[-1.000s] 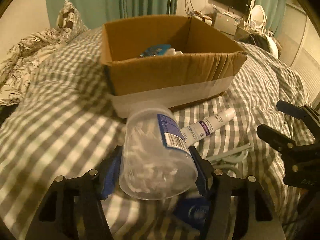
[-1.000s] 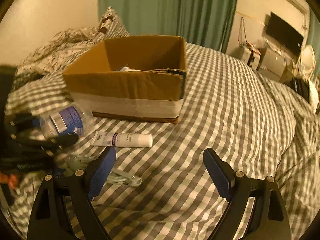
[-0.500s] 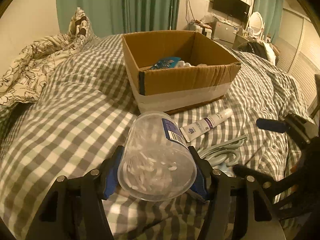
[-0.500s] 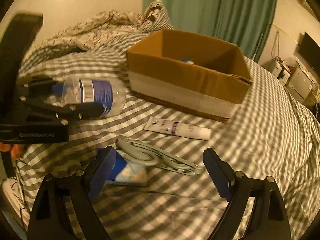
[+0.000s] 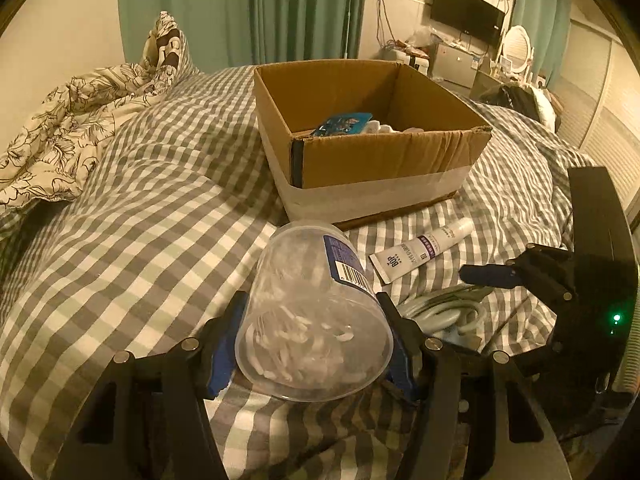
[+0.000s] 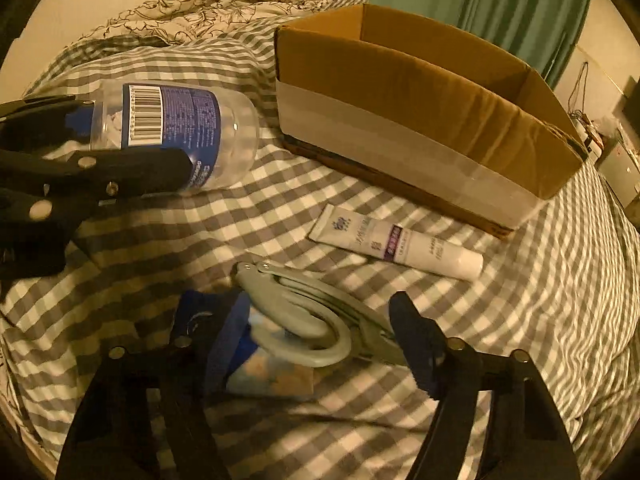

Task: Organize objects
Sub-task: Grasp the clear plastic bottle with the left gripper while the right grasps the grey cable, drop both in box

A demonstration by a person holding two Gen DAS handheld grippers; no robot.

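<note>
Two things are in hand at once: the clear plastic jar [image 5: 316,320] sits clamped between the fingers of the left gripper [image 5: 312,344] just above the bed [image 5: 120,240], ready to go into the cardboard box [image 5: 384,168] close ahead, while the right gripper [image 6: 320,340] has just been closing its half-spread fingers around the grey folded hanger [image 6: 316,320] lying on a blue packet [image 6: 272,380], pads not yet pressing. Next, I judge, the right must finish its pinch and the left must lift clear of the box wall; a white tube [image 6: 396,248] waits on the checked cover, with green curtains [image 5: 280,12] and a wall television [image 5: 468,16] beyond.
</note>
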